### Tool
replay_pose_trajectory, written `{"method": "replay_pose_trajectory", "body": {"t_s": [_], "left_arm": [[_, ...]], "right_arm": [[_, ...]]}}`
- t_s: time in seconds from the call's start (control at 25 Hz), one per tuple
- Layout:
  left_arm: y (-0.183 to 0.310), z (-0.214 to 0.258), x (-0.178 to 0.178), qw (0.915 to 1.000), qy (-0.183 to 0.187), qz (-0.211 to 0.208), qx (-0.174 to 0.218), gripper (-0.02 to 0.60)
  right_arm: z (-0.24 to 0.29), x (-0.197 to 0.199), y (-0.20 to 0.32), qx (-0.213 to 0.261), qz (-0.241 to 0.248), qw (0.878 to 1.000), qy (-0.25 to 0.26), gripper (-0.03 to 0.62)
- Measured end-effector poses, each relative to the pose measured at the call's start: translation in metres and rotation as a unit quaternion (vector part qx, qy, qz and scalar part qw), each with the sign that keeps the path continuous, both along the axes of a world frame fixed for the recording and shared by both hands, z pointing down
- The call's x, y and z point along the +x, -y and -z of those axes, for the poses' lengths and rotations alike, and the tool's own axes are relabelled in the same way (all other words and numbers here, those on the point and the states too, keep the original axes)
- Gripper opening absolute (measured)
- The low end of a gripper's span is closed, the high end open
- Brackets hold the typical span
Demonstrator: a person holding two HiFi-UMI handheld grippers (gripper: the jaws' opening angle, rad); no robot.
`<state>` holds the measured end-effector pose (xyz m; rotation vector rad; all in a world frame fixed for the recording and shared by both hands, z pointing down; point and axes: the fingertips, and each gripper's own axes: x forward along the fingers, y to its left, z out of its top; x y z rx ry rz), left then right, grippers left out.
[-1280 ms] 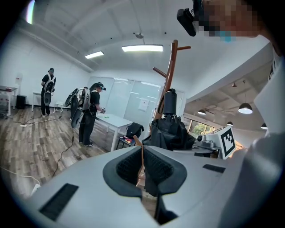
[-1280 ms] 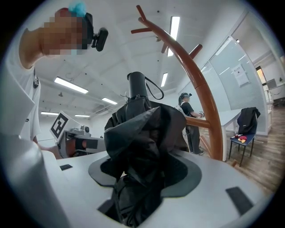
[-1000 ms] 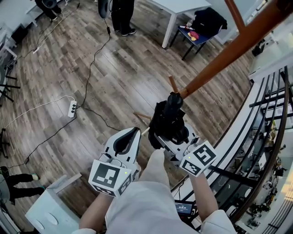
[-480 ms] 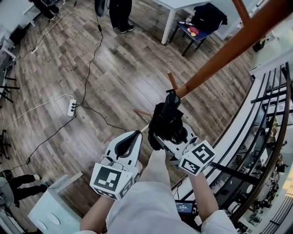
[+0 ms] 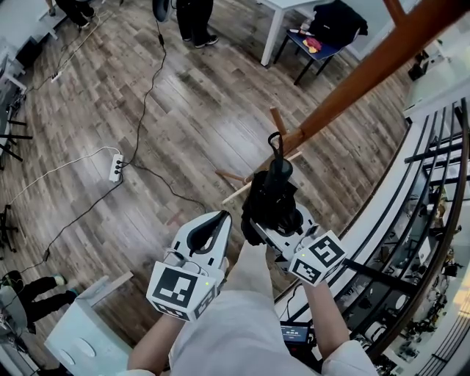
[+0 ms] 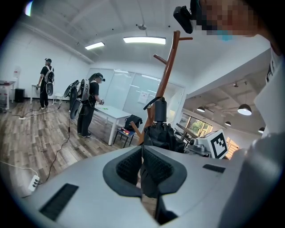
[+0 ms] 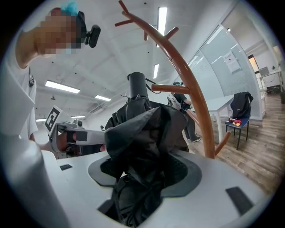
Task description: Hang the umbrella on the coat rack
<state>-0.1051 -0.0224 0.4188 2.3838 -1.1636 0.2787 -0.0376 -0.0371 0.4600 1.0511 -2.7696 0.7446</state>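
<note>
Right gripper view shows the right tongs (image 7: 144, 171) clamped on the bunched black cloth of the folded umbrella (image 7: 141, 129). Its handle end sticks up beyond the jaws, just beside the brown coat rack (image 7: 190, 95) ahead of them. Left tongs (image 6: 141, 164) hang near, to the umbrella's left, jaws pressed together with nothing between them.

A grey-brown wood-plank floor (image 5: 198, 117) carries a white table (image 5: 290, 9) with a blue chair (image 5: 323, 53) draped in a dark jacket (image 5: 336, 26), a white power strip (image 5: 116, 170) and a black cable (image 5: 147, 92), while glass partitions (image 6: 129, 91) and long ceiling lights (image 6: 144, 40) close the bright room.
</note>
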Motion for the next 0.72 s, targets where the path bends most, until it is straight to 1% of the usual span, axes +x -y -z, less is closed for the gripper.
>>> {"method": "replay_pose_trajectory", "body": {"t_s": [0.36, 0.72], "left_arm": [[-0.006, -0.017, -0.002, 1.0000, 0.004, -0.004, -0.008, 0.029], [-0.002, -0.033, 0.001, 0.9998, 0.004, -0.010, -0.017, 0.029]], "right_arm": [[-0.032, -0.005, -0.016, -0.021, -0.008, 1.000, -0.002, 0.272], [-0.063, 0.002, -0.017, -0.047, -0.027, 0.999, 0.006, 0.272]]}}
